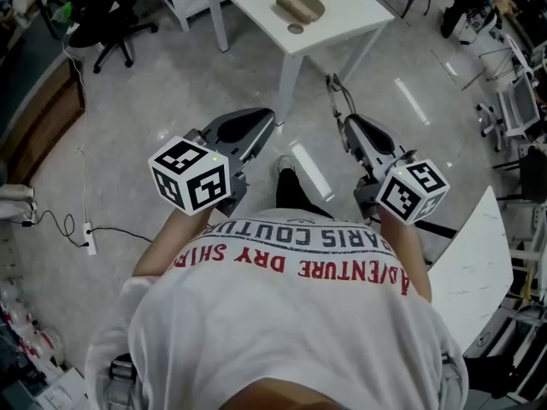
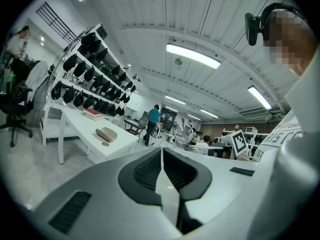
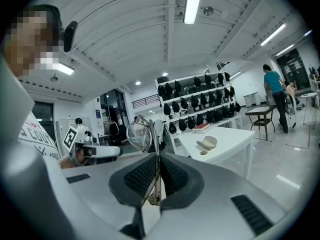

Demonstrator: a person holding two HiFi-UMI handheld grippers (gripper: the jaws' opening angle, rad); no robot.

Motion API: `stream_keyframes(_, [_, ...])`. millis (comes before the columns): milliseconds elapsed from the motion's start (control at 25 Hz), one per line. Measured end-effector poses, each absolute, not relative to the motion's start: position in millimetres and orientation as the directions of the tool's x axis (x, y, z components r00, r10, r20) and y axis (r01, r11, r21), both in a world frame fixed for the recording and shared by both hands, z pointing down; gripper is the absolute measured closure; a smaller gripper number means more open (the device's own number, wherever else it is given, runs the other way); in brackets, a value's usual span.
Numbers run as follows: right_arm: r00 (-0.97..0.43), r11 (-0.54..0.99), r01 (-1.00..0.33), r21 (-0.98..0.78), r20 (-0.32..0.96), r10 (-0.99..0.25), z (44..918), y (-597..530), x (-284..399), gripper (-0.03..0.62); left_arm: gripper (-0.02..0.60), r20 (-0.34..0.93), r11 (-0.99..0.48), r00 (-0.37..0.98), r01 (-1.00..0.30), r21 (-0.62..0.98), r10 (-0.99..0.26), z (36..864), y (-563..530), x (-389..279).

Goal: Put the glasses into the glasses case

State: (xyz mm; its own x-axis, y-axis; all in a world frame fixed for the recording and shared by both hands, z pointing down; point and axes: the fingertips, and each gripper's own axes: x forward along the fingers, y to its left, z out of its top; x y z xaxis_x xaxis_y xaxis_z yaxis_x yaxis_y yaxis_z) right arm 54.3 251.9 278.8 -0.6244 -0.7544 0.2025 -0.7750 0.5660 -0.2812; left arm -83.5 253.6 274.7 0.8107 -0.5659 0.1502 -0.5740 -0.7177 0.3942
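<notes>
A tan glasses case (image 1: 301, 5) lies on the white table (image 1: 342, 11) far ahead, with a small round thing (image 1: 295, 29) beside it. The case also shows in the left gripper view (image 2: 106, 134) and the right gripper view (image 3: 209, 143). My right gripper (image 1: 346, 131) (image 3: 157, 159) is shut on thin wire-rimmed glasses (image 3: 139, 135), whose frame sticks out past the jaw tips (image 1: 336, 99). My left gripper (image 1: 263, 120) (image 2: 161, 154) is shut with nothing in it. Both grippers hang over the floor, well short of the table.
A black office chair (image 1: 111, 24) stands at the far left, and a power strip with cable (image 1: 90, 237) lies on the floor. Another white table (image 1: 474, 263) is at my right. Shelves of dark bags (image 2: 90, 79) line the wall; a person in a teal shirt (image 2: 152, 121) stands beyond.
</notes>
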Motion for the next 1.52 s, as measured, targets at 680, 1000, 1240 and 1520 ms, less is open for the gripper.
stream_keyframes(680, [-0.654, 0.576, -0.746, -0.335, 0.204, -0.729, 301, 124, 77, 0.557, 0.545, 0.206, -0.678, 0.785, -0.612, 0.407, -0.585, 296, 132, -62])
stream_keyframes(1000, [-0.672, 0.574, -0.732, -0.366, 0.251, -0.697, 315, 28, 89, 0.557, 0.545, 0.253, -0.629, 0.767, -0.632, 0.452, -0.589, 312, 40, -47])
stream_keyframes(1240, [-0.694, 0.586, -0.715, -0.382, 0.278, -0.665, 327, -43, 94, 0.557, 0.545, 0.278, -0.607, 0.762, -0.639, 0.472, -0.585, 325, -32, -33])
stream_keyframes(1520, [-0.733, 0.632, -0.679, -0.374, 0.303, -0.608, 344, -102, 95, 0.559, 0.545, 0.307, -0.593, 0.753, -0.652, 0.473, -0.582, 337, -97, -13])
